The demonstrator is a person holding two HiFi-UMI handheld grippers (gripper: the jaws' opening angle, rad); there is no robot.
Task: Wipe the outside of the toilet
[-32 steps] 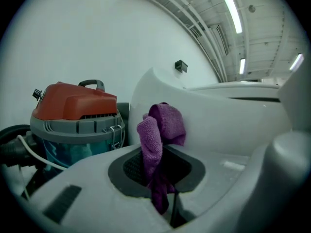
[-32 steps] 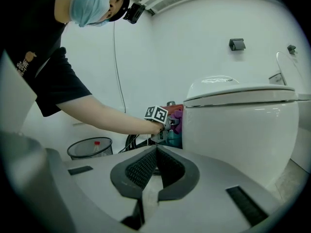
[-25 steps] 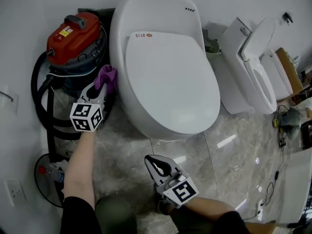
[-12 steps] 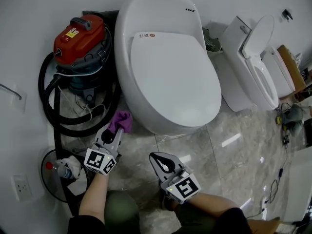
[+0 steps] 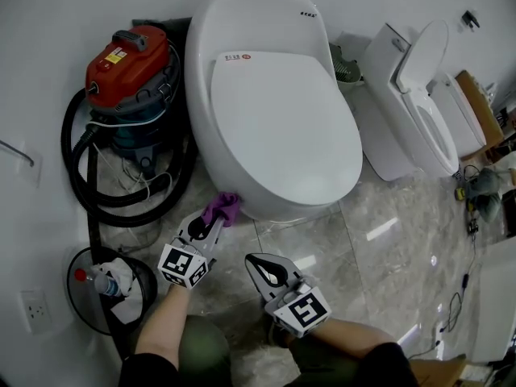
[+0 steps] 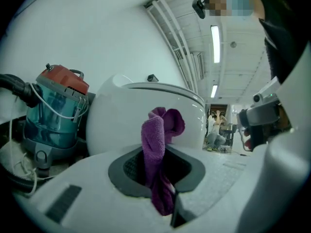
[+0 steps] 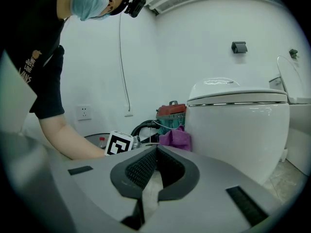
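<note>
A large white toilet (image 5: 274, 111) with its lid down fills the middle of the head view. My left gripper (image 5: 214, 218) is shut on a purple cloth (image 5: 223, 207), which is pressed against the bowl's lower front-left side. In the left gripper view the cloth (image 6: 158, 144) stands up between the jaws, with the toilet's (image 6: 121, 120) white wall right behind it. My right gripper (image 5: 258, 264) hovers over the marble floor in front of the bowl, shut and holding nothing. The right gripper view shows its jaws (image 7: 154, 152) closed, with the toilet (image 7: 243, 125) and cloth (image 7: 176, 139) ahead.
A red vacuum cleaner (image 5: 129, 63) with a looped black hose stands left of the toilet, against the wall. A round bin (image 5: 81, 301) with a bottle and paper sits at the lower left. A second toilet (image 5: 419, 111), lid up, stands to the right.
My left gripper has carried the cloth from the toilet's left side beside the vacuum down and round to the bowl's lower front-left. The right gripper has barely moved.
</note>
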